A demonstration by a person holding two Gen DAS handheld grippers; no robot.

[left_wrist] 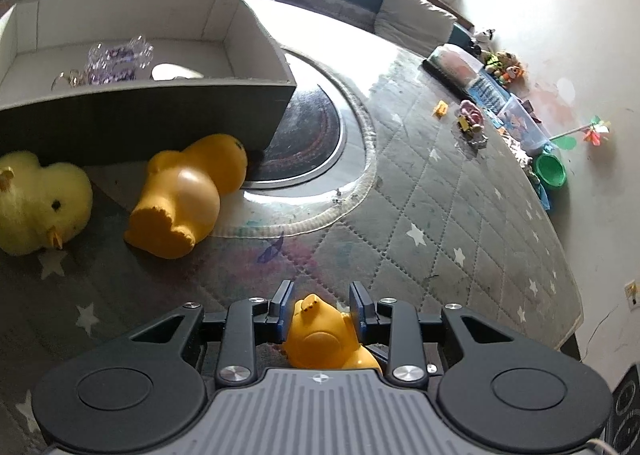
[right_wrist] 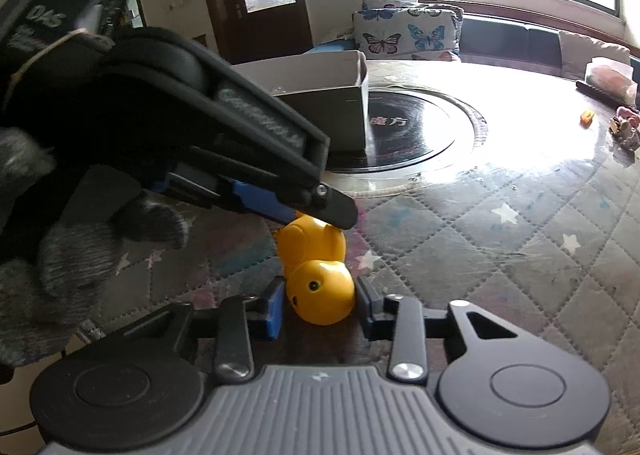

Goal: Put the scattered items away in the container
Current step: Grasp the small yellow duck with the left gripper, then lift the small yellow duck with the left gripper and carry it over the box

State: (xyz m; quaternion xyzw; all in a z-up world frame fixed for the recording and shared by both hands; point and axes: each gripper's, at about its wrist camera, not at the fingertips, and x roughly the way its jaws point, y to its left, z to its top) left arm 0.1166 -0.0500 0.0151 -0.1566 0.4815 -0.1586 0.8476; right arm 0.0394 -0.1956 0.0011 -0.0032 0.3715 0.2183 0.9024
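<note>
My left gripper (left_wrist: 320, 305) is shut on a small orange rubber duck (left_wrist: 324, 339), holding its body. The same duck (right_wrist: 316, 267) shows in the right wrist view with its head between the fingers of my right gripper (right_wrist: 320, 303), which stands open around it with small gaps each side. The left gripper (right_wrist: 316, 211) reaches in from the left above the duck. The open cardboard box (left_wrist: 160, 111) sits ahead on the left and holds a clear purple trinket (left_wrist: 120, 61). A larger orange duck (left_wrist: 188, 195) and a pale yellow plush chick (left_wrist: 40, 203) lie in front of the box.
The quilted star-pattern mat (left_wrist: 440, 195) covers a round table with a dark turntable (left_wrist: 312, 135) at its centre. Small toys (left_wrist: 472, 123), plastic bins (left_wrist: 520, 123) and a green bowl (left_wrist: 551, 171) sit along the far right edge. Butterfly cushions (right_wrist: 408, 33) lie on the bench behind.
</note>
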